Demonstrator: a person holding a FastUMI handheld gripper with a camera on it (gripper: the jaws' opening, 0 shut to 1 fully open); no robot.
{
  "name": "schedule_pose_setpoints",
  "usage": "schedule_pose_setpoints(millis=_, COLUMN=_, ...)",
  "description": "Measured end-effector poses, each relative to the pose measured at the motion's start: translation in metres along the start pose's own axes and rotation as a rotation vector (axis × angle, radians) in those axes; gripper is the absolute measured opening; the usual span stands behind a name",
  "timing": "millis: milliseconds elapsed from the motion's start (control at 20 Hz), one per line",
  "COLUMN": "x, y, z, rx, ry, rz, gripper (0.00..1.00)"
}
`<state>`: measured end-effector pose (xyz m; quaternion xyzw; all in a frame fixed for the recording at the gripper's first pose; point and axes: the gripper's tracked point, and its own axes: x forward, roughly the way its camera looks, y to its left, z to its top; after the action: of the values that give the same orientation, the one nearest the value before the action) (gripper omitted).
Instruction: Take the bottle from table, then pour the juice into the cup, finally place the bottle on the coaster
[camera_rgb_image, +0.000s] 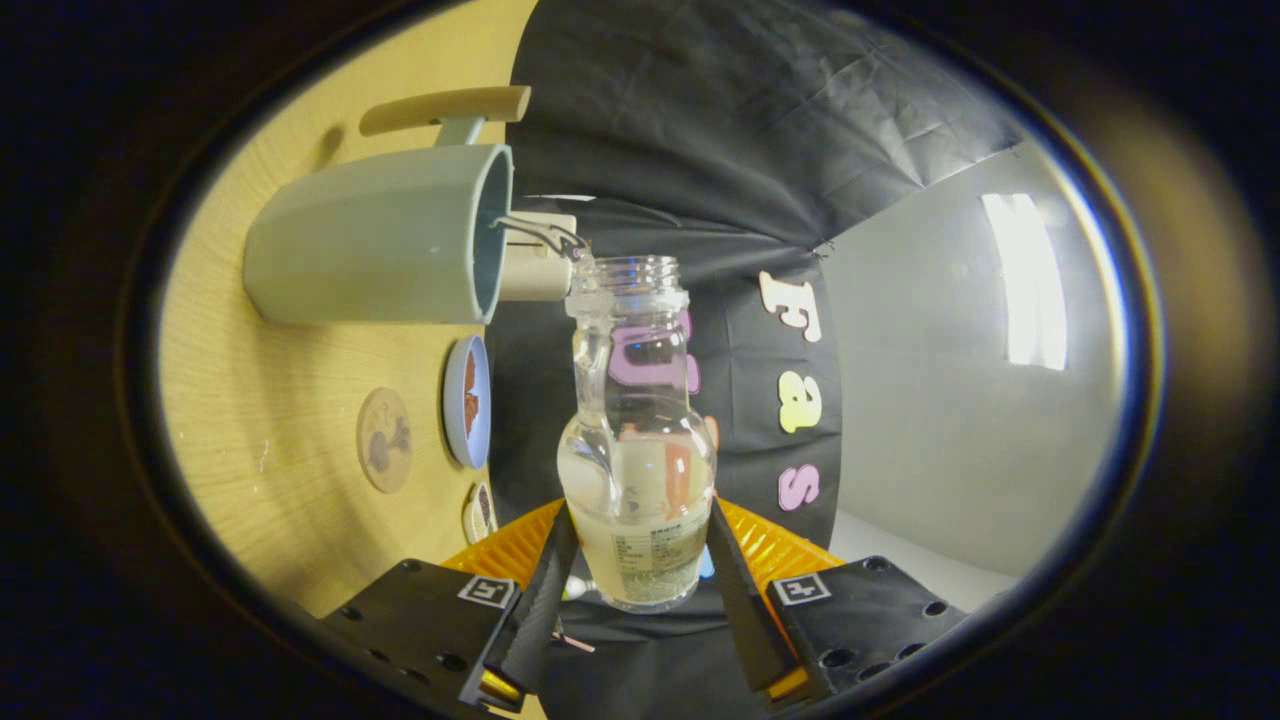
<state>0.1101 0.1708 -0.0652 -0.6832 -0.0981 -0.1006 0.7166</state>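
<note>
we've got the clear juice bottle (636, 440) clamped between both fingers of the gripper (640, 590), low on its body by the label, so the gripper is closed on it. bottle is uncapped and tipped over w/ its mouth right at the rim of the grey-green cup (375, 235); a thin stream of liquid looks to run from the mouth into the cup. pale juice is left in the lower part of the bottle, so the pour looks partway, not done.

risks from here:
- mouth sits at the very lip of the cup, barely over the opening. small drift away = juice on the bench (260, 440).
- tip too fast and the rest comes in a gulp, splashes over the rim.
- smooth bottle held low, heavy end out: may twist or slip in the fingers.
- bottle neck knocking the rim could shove the cup.

beyond the cup, a round coaster (384, 440) w/ a dark print lies on the bench, just beside a small blue dish (467, 402); dish could get bumped when we set down.
</note>
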Motion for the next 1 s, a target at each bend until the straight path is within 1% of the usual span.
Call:
schedule_pose_setpoints(millis=650, x=0.0029, y=-0.0077, z=-0.0006, rx=-0.027, ry=-0.004, rz=-0.027, gripper=0.78)
schedule_pose_setpoints(millis=1000, x=0.0038, y=-0.0102, z=0.0009, rx=-0.046, ry=-0.01, rz=-0.026, gripper=0.78)
